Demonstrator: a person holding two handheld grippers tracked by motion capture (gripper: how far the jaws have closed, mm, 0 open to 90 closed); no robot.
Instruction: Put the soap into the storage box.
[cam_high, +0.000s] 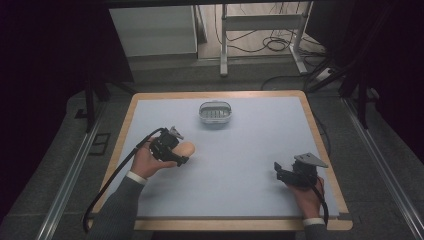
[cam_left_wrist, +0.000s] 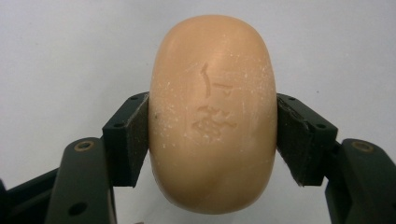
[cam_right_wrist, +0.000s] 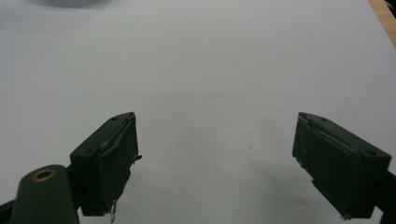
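The left gripper clamps the soap bar across its middle just above the table; lift level (slippery, likely) toward the soap dish; the right gripper rests wide open, empty.

**Soap bar clamped, dish standing apart**

The soap bar is a smooth, peach-coloured oval with a faint stamped mark and pale specks on its face. It sits lengthwise between the left gripper's jaws, pressed at both flanks, at the counter's left-centre. The soap dish, a clear oval tray with a ribbed bottom, stands well apart toward the far edge.
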